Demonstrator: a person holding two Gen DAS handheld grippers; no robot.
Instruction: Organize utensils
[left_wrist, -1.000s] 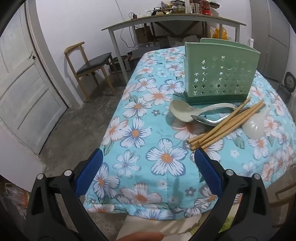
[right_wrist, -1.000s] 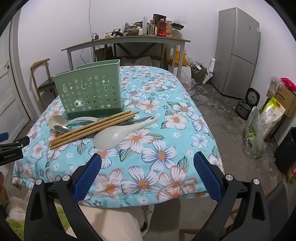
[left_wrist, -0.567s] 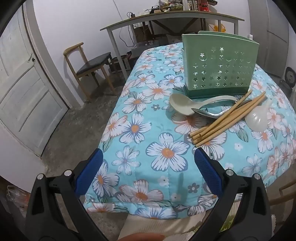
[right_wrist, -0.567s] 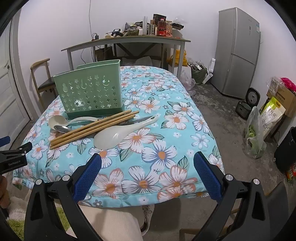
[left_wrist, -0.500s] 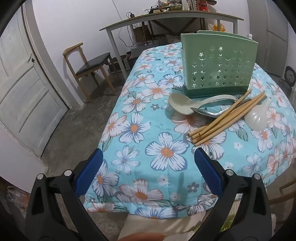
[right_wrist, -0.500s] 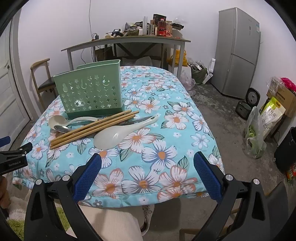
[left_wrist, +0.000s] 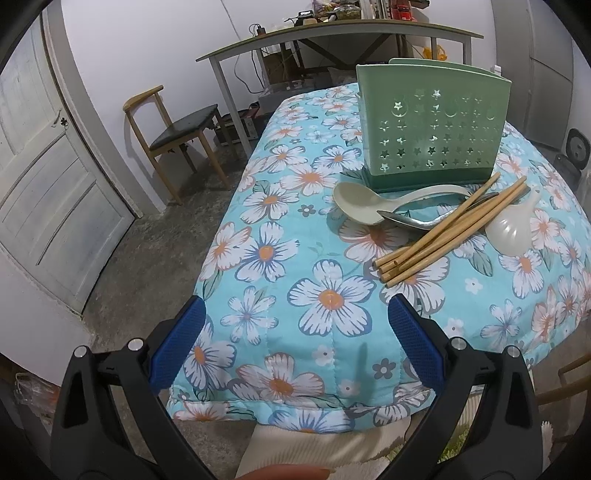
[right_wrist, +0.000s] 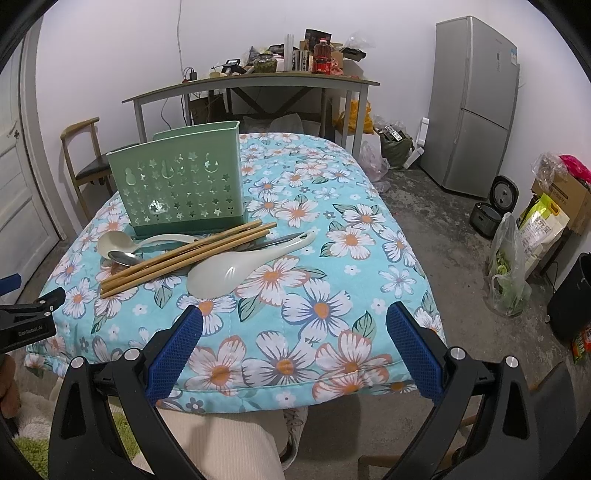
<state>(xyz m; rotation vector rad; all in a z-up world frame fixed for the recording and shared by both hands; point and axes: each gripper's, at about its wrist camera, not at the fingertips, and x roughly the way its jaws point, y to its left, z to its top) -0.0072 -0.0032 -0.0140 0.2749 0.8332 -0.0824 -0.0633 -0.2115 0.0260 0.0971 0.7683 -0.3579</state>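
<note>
Nothing has been picked up yet, so this looks like the very start of the tidying job. The left gripper (left_wrist: 295, 332) sits at the bottom of its picture with its blue pads wide apart and nothing between them. The right gripper (right_wrist: 295, 334) is the same, spread wide and holding nothing, low in its picture above the near edge of the table with the blue flowered cloth (right_wrist: 332, 295).

The things to tidy lie in a pile in the middle left of the right picture. The long brown wooden chopsticks (right_wrist: 184, 254) lie on top of the shiny metal spoon (right_wrist: 123, 257). The big white plastic rice scoop (right_wrist: 236, 267) is just beside them, nearer the gripper. The cream plastic soup spoon (right_wrist: 118, 243) lies at the far left of the pile. Right behind them stands the tall green plastic holder with star holes (right_wrist: 177, 184), upright, and I cannot see anything inside it.

I think the next move is to reach forward to the pile, close on one piece, maybe the rice scoop since it is nearest, then lift it and drop it into the holder from the top.
</note>
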